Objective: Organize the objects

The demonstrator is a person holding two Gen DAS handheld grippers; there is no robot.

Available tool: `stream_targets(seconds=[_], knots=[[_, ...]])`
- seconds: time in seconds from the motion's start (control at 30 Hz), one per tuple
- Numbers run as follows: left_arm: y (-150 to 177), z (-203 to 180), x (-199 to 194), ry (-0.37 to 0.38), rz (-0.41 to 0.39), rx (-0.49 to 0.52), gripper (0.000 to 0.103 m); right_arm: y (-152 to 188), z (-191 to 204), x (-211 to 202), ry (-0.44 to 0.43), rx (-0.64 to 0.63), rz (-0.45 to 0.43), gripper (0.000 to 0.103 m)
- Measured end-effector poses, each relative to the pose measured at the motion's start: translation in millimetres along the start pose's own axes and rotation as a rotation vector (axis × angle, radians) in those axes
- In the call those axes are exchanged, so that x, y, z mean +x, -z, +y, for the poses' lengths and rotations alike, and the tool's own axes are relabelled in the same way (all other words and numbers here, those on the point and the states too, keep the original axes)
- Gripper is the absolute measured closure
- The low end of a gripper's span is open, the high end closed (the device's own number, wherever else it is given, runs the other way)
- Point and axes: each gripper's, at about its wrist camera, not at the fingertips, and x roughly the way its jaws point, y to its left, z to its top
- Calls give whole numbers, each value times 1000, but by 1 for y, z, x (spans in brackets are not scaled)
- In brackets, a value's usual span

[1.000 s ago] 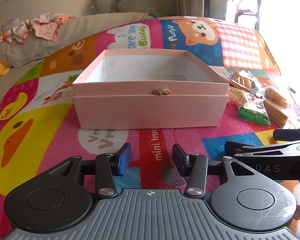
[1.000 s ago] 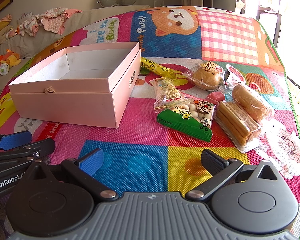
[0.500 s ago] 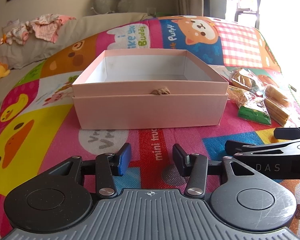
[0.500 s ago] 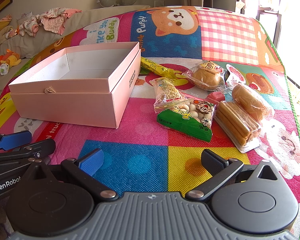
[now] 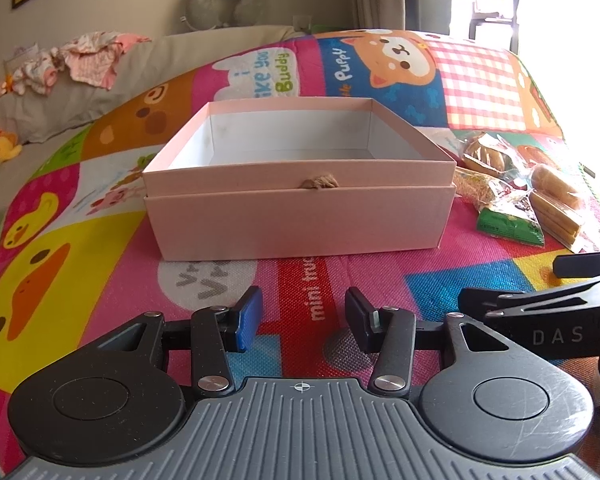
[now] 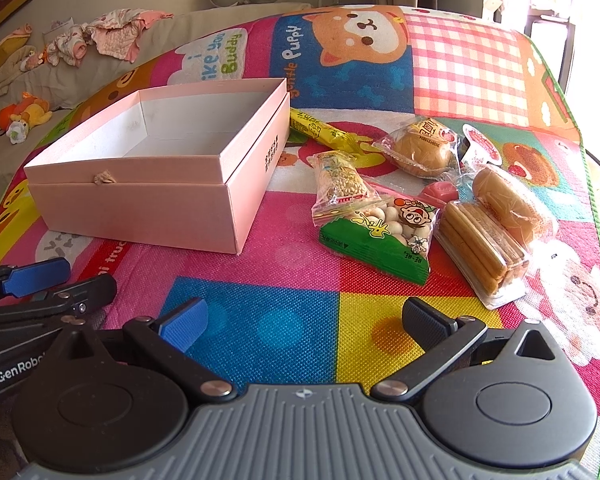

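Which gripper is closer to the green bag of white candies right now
Right. The right gripper hovers open just in front of the green bag, with only bare mat between. The left gripper, also open, faces the pink box, and the bag lies well off to its right.

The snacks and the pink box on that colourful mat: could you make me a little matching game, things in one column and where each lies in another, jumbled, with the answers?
Things:
1. pink box
2. green bag of white balls
3. yellow stick packet
4. right claw

Places or states:
A. behind the other snacks, one end at the box's far right corner
B. open, holding nothing, over the blue and yellow squares
C. left of the snacks, lid off, nothing visible inside
D. front of the snack pile, nearest the right claw

Pairs: 1-C, 2-D, 3-A, 4-B
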Motion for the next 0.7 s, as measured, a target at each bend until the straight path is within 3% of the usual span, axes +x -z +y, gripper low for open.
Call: stream_targets(seconds=[0.3,0.47,0.6,0.7], knots=[[0,-1,1,3,-3,-1,51,-2,3,-4,31,7,97,0],[-5,7,-4,24,25,12,53,-8,1,-3,3,-19,149,0],[-29,25,-23,54,24,31,56,-15,-6,-4,-75,-59,206,0],[-63,44,-32,32,-13,48,56,-24,-16,-14,-122,-43,216,0]])
